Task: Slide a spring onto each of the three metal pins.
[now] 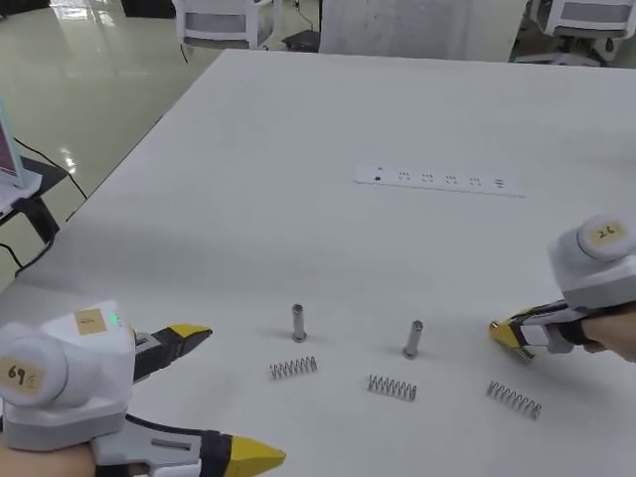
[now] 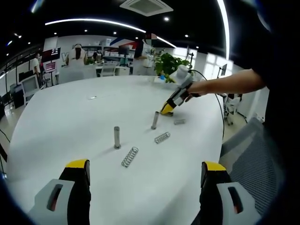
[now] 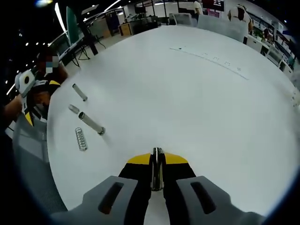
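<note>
Pin (image 3: pixel 157 168) shiny smooth metal; springs (image 1: pixel 293 368) metal wire; table (image 1: pixel 298 149) matt white.

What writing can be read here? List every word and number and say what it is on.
"69": yellow sticker on the left gripper.
"26": round sticker on the right gripper.
Square sticker on the left gripper: too blurred to read.
Power strip markings: too small to read.

The left pin (image 1: pixel 298 323) and right pin (image 1: pixel 413 339) stand upright on the table (image 1: pixel 298 199), well apart. The third pin (image 3: pixel 157 174) is clamped in my right tongs (image 3: pixel 157 158). Nearer me, three coils lie flat: left spring (image 1: pixel 293 368), middle spring (image 1: pixel 392 388), right spring (image 1: pixel 514 398).
</note>
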